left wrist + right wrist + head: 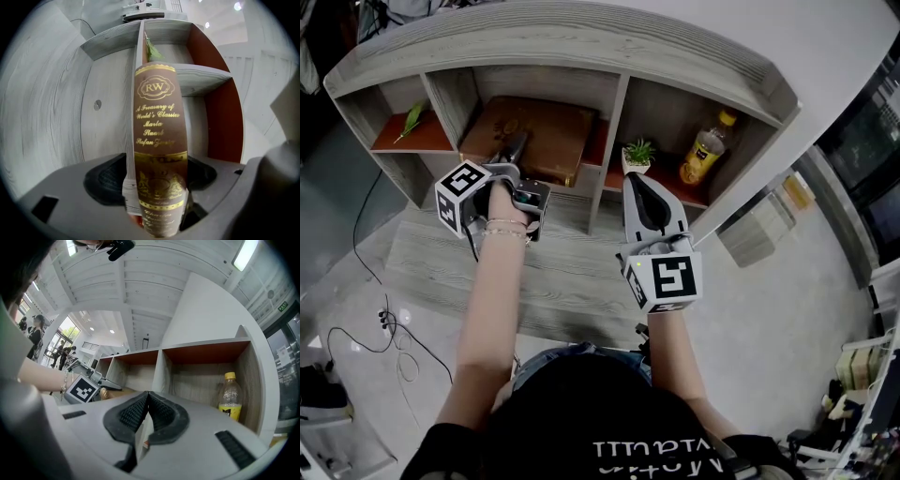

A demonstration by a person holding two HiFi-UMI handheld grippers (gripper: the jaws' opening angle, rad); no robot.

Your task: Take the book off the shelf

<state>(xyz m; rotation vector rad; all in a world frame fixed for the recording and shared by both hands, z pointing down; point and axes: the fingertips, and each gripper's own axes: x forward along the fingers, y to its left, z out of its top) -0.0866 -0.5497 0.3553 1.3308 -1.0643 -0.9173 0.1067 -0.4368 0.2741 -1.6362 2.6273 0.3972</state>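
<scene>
A brown book (534,131) with gold lettering lies in the middle compartment of the grey wooden shelf (581,37). My left gripper (514,150) reaches in at the book's near edge. In the left gripper view the book's spine (159,131) stands between the two pads, which sit against its sides, so the left gripper (157,183) is shut on it. My right gripper (637,183) hangs in front of the shelf's right half, holding nothing. In the right gripper view the right gripper (147,397) has its pads meeting, shut.
A small potted plant (637,155) and a bottle with a yellow cap (703,150) (230,397) stand in the right compartment. A green leafy thing (412,117) lies in the left one. A grey wooden surface (562,272) lies below the shelf, and cables (384,323) trail on the floor at left.
</scene>
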